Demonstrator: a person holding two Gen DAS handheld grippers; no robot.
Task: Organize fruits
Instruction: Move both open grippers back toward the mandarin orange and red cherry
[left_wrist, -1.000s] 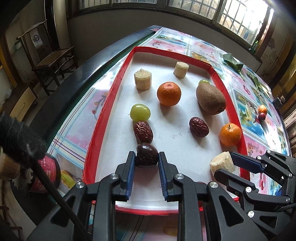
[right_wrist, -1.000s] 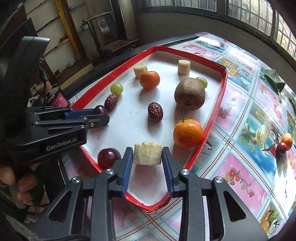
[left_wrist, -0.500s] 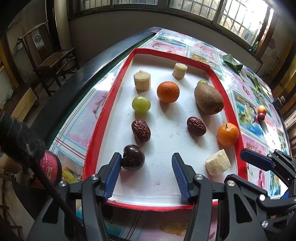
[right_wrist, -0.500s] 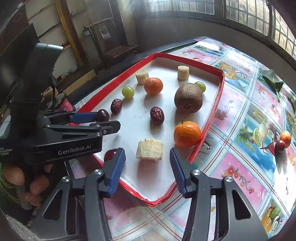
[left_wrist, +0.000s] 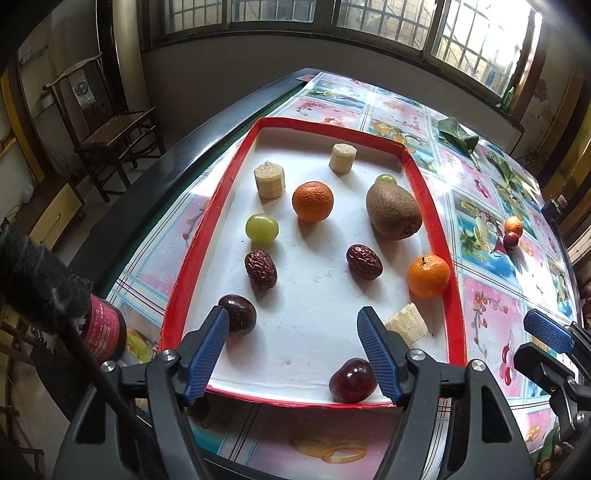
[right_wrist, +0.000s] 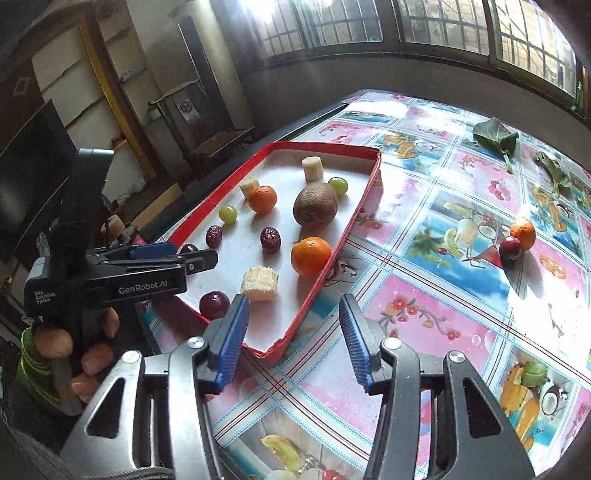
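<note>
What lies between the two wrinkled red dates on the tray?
Nothing: in the left wrist view, only bare white tray floor separates the left date and right date.

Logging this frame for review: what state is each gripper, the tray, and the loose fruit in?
left gripper: jaws opening, nothing gripped
right gripper: open, empty
tray: holds sorted fruit
dark cherry: released, beside left pad
tangerine and plum: outside tray, touching

Both grippers: black plastic linkage arms, silver screws at the pivots, ribbed blue finger pads (left_wrist: 202, 352). Left gripper (right_wrist: 173, 254) body reads "GenRobot.AI" in white. Green knit sleeve (right_wrist: 27, 354) at the wrist.
</note>
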